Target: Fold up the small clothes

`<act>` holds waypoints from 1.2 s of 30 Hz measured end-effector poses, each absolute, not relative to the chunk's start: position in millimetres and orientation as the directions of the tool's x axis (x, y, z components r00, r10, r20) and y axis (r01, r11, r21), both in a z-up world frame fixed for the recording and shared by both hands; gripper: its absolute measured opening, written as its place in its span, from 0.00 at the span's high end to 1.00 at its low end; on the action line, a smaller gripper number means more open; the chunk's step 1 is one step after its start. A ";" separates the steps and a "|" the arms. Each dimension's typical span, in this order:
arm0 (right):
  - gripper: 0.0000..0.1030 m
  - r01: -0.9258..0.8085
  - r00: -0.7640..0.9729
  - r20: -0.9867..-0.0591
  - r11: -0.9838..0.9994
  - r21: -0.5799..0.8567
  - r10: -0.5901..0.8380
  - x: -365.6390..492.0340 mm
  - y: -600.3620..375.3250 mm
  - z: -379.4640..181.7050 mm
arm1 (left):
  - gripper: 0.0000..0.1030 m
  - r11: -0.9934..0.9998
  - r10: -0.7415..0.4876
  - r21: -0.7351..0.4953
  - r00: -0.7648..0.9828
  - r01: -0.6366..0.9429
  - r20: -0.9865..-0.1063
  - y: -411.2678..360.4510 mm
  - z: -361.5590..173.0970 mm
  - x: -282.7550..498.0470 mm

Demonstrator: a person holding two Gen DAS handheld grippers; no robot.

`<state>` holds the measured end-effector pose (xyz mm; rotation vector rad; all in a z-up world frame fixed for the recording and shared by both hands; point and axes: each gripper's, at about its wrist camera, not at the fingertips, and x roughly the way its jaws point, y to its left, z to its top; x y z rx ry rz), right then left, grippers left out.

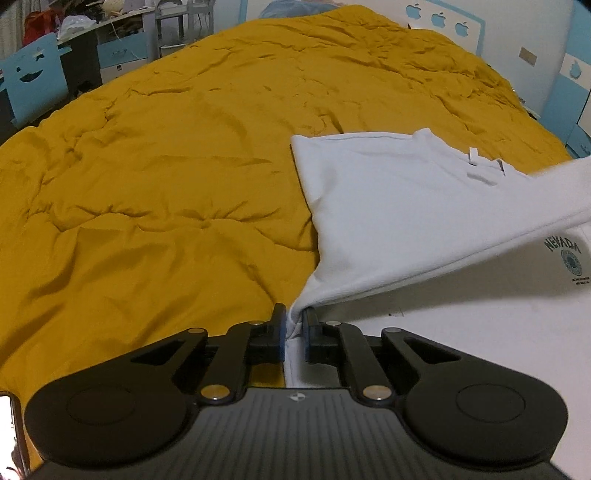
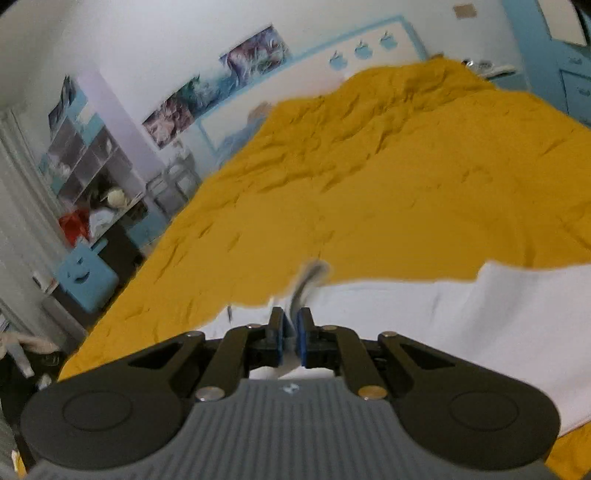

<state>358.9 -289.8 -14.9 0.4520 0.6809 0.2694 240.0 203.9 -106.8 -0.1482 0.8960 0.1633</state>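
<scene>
A: What does the left wrist view give that the right one lacks?

B: It shows the white T-shirt (image 1: 388, 206) most clearly. The garment lies on the mustard-yellow quilt (image 1: 166, 166) covering the bed, toward the right side of that view. One layer is lifted and pulled taut, and beneath it a flat layer carries a dark "NEVADA" print (image 1: 565, 251). The left gripper (image 1: 294, 325) has its fingers (image 1: 277, 332) pinching a bunched edge of the shirt between the blue pads.

A: And the right wrist view?

B: It is blurred. The right gripper (image 2: 290, 325) has its fingers (image 2: 304, 332) drawn nearly together, with a strip of white and grey fabric standing up between them. The T-shirt (image 2: 461, 325) spreads beneath and to the right of that gripper, lying on the quilt (image 2: 369, 203). The print does not appear here.

A: Anything else particular to one view?

B: The right view takes in posters (image 2: 218, 92) on the wall and a shelf unit (image 2: 85, 158) beside the bed. The left view shows a blue chair (image 1: 31, 77) with a face cut-out and a cluttered desk (image 1: 110, 33) behind it.
</scene>
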 end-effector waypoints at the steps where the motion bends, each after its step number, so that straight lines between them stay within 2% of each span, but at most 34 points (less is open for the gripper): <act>1: 1.00 -0.060 0.734 -0.580 0.884 0.464 0.354 360.4 -293.2 -24.3 | 0.91 0.978 0.083 -0.052 0.612 -0.200 -0.786 203.1 -107.3 240.5; 3: 1.00 -0.001 0.662 -0.685 0.915 0.403 0.302 362.9 -295.4 -56.5 | 0.91 0.979 0.088 -0.042 0.605 -0.198 -0.792 201.9 -108.6 241.9; 5: 1.00 0.027 0.616 -0.742 0.934 0.357 0.265 360.3 -295.7 -83.6 | 0.91 0.979 0.093 -0.036 0.596 -0.201 -0.797 200.6 -110.1 243.1; 9: 1.00 0.082 0.591 -0.766 0.926 0.368 0.252 358.1 -300.9 -110.1 | 0.90 0.982 0.084 -0.026 0.562 -0.185 -0.823 200.8 -106.4 244.6; 12: 1.00 0.066 0.582 -0.777 0.939 0.337 0.238 358.5 -298.7 -108.3 | 0.88 0.977 0.034 -0.083 0.532 -0.194 -0.846 212.9 -96.5 240.3; 13: 0.98 0.058 0.575 -0.786 0.947 0.316 0.227 359.5 -297.5 -106.0 | 0.86 0.976 -0.004 -0.119 0.537 -0.181 -0.843 217.0 -90.3 236.5; 15: 0.96 0.059 0.564 -0.809 0.969 0.241 0.167 357.3 -297.7 -102.3 | 0.76 0.977 -0.049 -0.158 0.575 -0.141 -0.817 220.5 -77.6 228.1; 16: 0.94 0.055 0.567 -0.811 0.976 0.209 0.141 351.8 -298.9 -97.7 | 0.72 0.977 -0.056 -0.167 0.599 -0.132 -0.799 222.3 -70.7 224.3; 19: 0.93 0.059 0.611 -0.780 0.974 0.217 0.137 337.4 -316.1 -83.6 | 0.70 0.971 -0.041 -0.180 0.640 -0.155 -0.768 227.5 -56.9 222.2; 21: 0.85 0.093 0.640 -0.756 0.963 0.254 0.138 325.6 -340.0 -72.2 | 0.70 0.968 -0.011 -0.172 0.656 -0.182 -0.755 226.7 -53.1 225.8; 23: 0.72 0.148 0.661 -0.740 0.945 0.291 0.124 310.7 -371.6 -62.7 | 0.70 0.964 0.070 -0.126 0.677 -0.236 -0.732 221.1 -51.0 229.4; 26: 0.62 0.261 0.670 -0.740 0.916 0.304 0.055 281.7 -434.6 -51.0 | 0.70 0.959 0.156 -0.053 0.677 -0.277 -0.719 206.9 -50.6 240.6; 31: 0.60 0.524 0.660 -0.738 0.790 0.318 -0.140 235.4 -556.1 -39.3 | 0.66 0.961 0.153 -0.050 0.672 -0.272 -0.724 182.0 -54.3 262.5; 36: 0.60 0.643 0.660 -0.727 0.644 0.415 -0.190 213.0 -646.5 -51.7 | 0.66 0.958 0.169 -0.028 0.643 -0.285 -0.747 157.0 -59.9 277.5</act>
